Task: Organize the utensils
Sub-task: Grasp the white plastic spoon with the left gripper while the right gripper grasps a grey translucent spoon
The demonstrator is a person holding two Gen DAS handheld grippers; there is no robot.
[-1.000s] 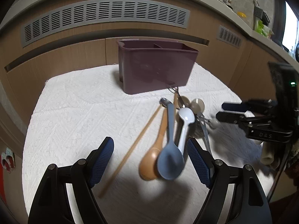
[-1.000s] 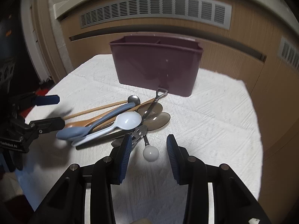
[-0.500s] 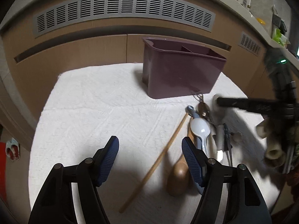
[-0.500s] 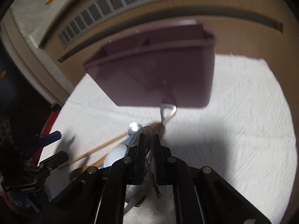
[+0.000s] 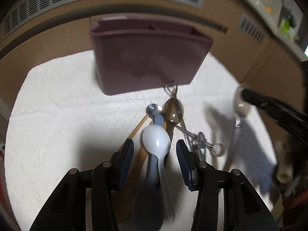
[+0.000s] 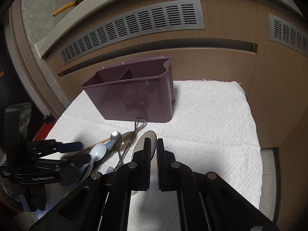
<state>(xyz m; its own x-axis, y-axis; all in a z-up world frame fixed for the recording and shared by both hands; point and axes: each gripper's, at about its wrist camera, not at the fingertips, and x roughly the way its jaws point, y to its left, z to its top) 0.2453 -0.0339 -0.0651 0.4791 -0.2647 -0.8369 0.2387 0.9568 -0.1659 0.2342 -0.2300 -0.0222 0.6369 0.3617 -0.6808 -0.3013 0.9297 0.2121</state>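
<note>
A dark purple utensil caddy [image 5: 148,61] with a divider stands on a white towel [image 5: 57,115]; it also shows in the right wrist view [image 6: 134,94]. A pile of utensils lies in front of it. My left gripper [image 5: 155,152] is open, its fingers either side of a white spoon [image 5: 156,138] that lies on a blue spoon and a wooden spoon. My right gripper [image 6: 153,150] is shut on a translucent brown spoon [image 6: 148,136] and holds it above the towel; the spoon also shows lifted in the left wrist view [image 5: 240,104].
A second brown spoon [image 5: 173,111], a metal spoon [image 5: 154,108], a wooden chopstick and metal tongs [image 5: 194,136] lie in the pile. Wooden cabinet fronts with grey vents [image 6: 134,27] rise behind the towel. The towel's right edge [image 6: 254,127] drops off.
My right gripper has closed on the brown spoon and lifted it off the pile. My left gripper has moved right and down over the white spoon, still open.
</note>
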